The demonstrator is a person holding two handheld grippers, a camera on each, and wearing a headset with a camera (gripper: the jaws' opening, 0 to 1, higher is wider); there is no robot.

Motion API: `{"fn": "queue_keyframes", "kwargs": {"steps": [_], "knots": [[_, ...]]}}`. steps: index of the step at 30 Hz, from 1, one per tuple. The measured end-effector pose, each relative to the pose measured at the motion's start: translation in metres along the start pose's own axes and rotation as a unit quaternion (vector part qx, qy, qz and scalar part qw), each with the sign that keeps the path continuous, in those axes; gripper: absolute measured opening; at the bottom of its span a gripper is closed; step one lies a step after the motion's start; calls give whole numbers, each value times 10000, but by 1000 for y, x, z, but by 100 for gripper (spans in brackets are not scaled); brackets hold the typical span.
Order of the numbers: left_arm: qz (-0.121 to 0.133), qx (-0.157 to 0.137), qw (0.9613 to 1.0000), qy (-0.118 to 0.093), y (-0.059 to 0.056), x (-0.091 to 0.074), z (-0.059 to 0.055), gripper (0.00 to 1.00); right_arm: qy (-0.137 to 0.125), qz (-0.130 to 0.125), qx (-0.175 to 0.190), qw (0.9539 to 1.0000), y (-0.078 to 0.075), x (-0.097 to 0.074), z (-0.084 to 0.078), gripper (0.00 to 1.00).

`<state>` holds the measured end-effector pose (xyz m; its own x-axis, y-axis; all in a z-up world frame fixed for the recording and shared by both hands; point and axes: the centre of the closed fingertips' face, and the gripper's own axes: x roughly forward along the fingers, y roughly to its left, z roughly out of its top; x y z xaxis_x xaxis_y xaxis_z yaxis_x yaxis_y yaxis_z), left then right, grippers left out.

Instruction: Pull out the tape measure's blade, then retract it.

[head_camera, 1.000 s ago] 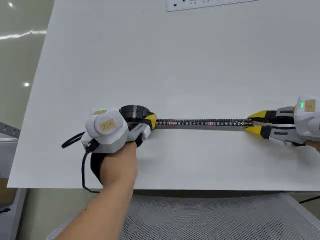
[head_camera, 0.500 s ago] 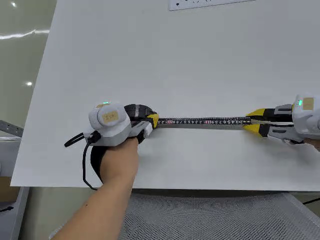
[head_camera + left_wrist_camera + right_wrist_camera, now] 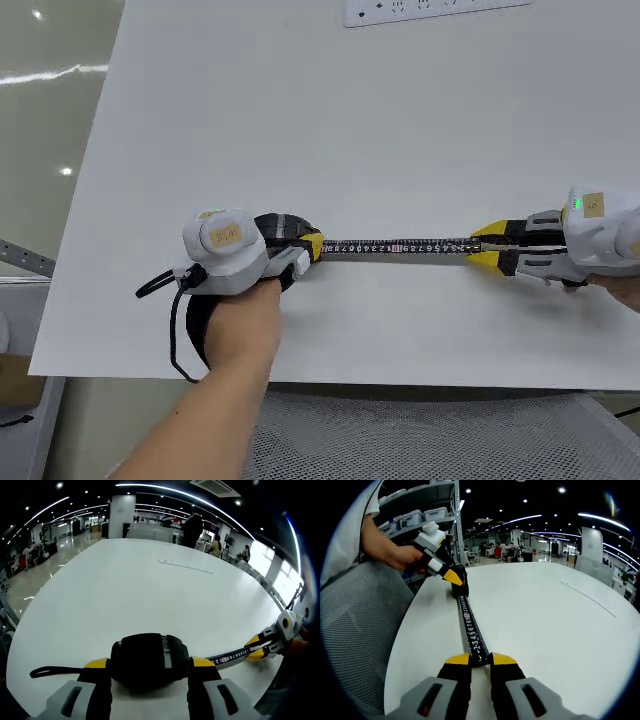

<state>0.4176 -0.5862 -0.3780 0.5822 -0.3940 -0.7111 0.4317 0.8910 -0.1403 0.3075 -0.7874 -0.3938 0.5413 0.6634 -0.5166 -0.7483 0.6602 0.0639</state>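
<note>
Left gripper (image 3: 305,250) is clenched on the tape measure case (image 3: 280,228), one jaw on either side. In the left gripper view the black body sits wedged between the two yellow tips. Case is down on the white table (image 3: 350,120), near the front edge, mouth pointing to the person's right. That's the anchor: it takes the spring pull so the case doesn't slide. Right gripper (image 3: 487,248) is clamped shut on the far end of the blade (image 3: 400,245). In the right gripper view the printed numbers run straight from between its jaws up to the case. Can't make out the end hook, it's buried in the jaws. Blade is out, spanning the gap between the two grippers, low along the table (touching or not, can't tell), in line with the case mouth, no visible kink or twist. Holding it by the tip and level makes sense: it feeds straight through the slot. Wrist strap (image 3: 50,671) trails loose off the case on the side away from the blade, so it's clear of the work. My read: pull-out is done or close to it, retract not yet done. For that, walk the right gripper toward the case under control. Let go and the blade likely snaps back and whips.
</note>
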Motion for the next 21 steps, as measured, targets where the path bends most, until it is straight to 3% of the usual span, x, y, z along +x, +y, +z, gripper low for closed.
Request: {"fn": "queue_keyframes", "kwargs": {"steps": [21], "knots": [[-35, -113, 9999, 20, 2, 3, 0, 57, -258, 244, 125, 9993, 1, 24, 10, 11]]}}
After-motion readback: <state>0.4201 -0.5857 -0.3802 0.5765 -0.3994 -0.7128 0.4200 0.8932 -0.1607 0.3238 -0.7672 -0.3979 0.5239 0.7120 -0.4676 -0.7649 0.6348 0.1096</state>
